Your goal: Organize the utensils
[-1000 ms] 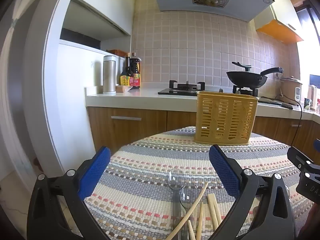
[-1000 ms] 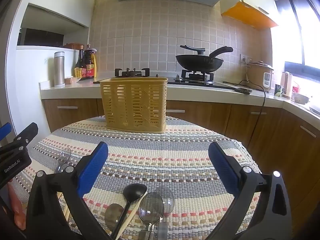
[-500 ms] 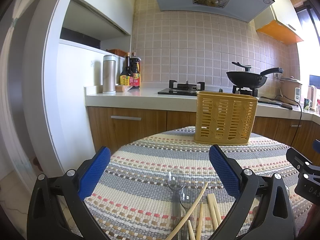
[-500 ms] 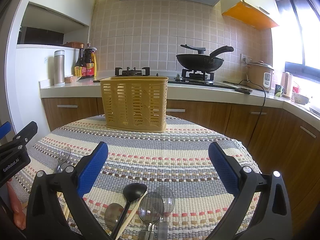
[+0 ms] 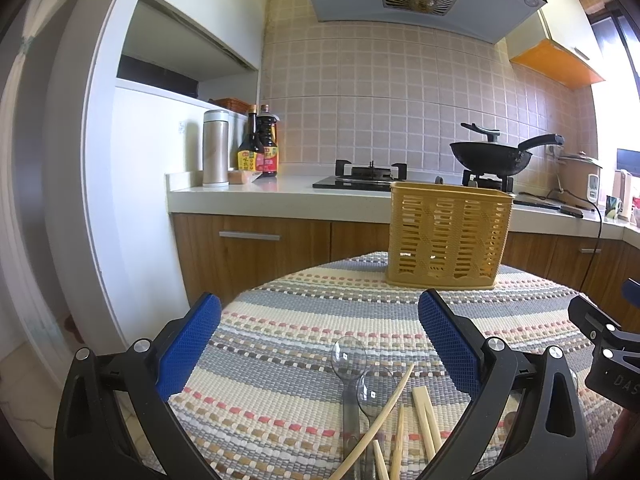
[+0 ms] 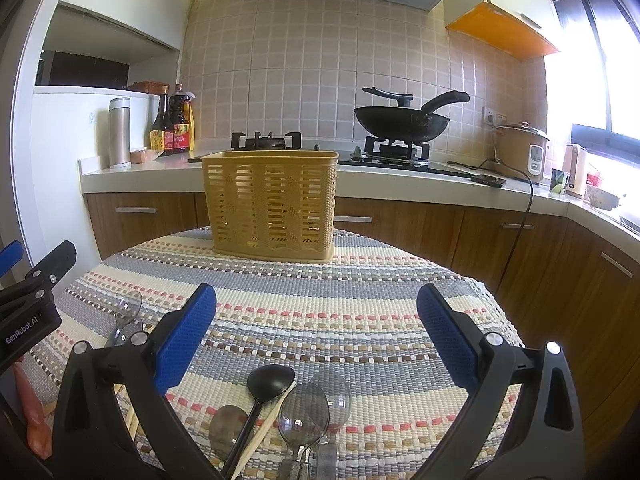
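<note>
Both grippers hover above the near edge of the striped table (image 6: 360,320), fingers spread wide and holding nothing. Below the left gripper (image 5: 320,344) lie 2 clear spoons (image 5: 349,360) and several chopsticks (image 5: 424,412). Below the right gripper (image 6: 316,336) lie a black ladle (image 6: 270,380) and clear spoons (image 6: 304,412). The yellow basket (image 6: 272,204) stands at the far edge.

The basket (image 6: 272,206) stands at the desk's (image 6: 360,320) far edge. Nearer me than it, my spoons (image 6: 308,408) lie right; chopsticks (image 5: 424,416) lie left.
</note>
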A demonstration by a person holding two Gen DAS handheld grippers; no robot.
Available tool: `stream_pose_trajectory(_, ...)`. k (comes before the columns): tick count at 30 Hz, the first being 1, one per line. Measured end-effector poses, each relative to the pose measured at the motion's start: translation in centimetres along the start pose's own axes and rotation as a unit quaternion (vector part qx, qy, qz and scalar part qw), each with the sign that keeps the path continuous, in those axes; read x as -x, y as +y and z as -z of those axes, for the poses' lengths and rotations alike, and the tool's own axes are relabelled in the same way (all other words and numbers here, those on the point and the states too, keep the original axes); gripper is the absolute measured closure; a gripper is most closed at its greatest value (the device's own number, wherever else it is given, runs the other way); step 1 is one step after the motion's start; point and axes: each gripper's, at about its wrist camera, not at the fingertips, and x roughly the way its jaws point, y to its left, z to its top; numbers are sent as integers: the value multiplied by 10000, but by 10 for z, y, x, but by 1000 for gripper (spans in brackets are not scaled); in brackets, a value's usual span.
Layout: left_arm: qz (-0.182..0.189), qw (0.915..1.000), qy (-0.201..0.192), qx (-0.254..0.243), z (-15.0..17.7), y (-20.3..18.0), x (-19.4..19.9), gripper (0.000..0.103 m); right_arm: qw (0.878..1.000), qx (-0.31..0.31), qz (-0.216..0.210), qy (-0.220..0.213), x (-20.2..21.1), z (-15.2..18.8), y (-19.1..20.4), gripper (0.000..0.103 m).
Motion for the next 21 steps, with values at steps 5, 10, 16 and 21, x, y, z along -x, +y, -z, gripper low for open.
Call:
stream_pose_trajectory(5, 0, 10000, 0, 0, 0, 0, 0, 7, 10000, 3, 2, 5, 0, 0, 0, 8)
stream_pose_trajectory(10, -4, 10000, 4, 10, 0, 0, 0, 7, 10000, -3, -5, 9, 0, 0, 0, 8)
stream_pose_trajectory(16, 47, 9999, 66, 74, 3, -8, -5, 7, 10000, -51, 33, 13, -1, 0, -2, 8)
stream_pose_trajectory(21, 242, 9993, 270, 124, -10, 5, -12, 7, 9996, -122, 116, 211, -7, -4, -7, 8)
